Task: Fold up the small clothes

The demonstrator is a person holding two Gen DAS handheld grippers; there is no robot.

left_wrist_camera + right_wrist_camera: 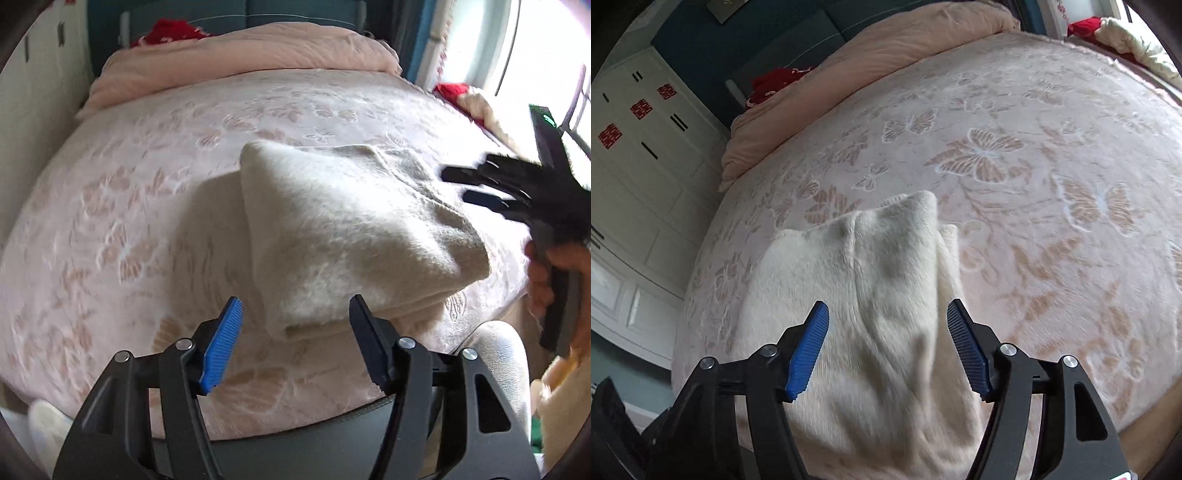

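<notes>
Cream fleece garment (354, 236) lies folded into a thick bundle on the pink butterfly-print bedspread (122, 206), near the bed's front edge; in the right wrist view the garment (864, 295) fills centre to 6 o'clock.

Left gripper (295, 325) spread wide, nothing between the pads, hovering just short of the bundle's near folded edge at 6 o'clock; right gripper (888, 343) equally wide, empty, poised over the top layer; seen from the left camera the right gripper (476, 184) sits at 3 o'clock, blurred.

Handling, as a judgement: soft, light, plush, no stiffness; layers will slump and slide over each other if lifted by one point; fuzzy pile should grip the ribbed blue pads well; not fragile. Best hold is likely the doubled edge or a corner, pinching all layers together, one gripper per corner.

Hard to read: garment type unclear, maybe a seam down the middle; layer count at the near edge uncertain; its lower part is cut off behind the right gripper body; whether either tool touches the cloth cannot be told; window at 2 o'clock blown out; red cloth (775, 83) by the pink duvet (886, 55) unidentifiable.
</notes>
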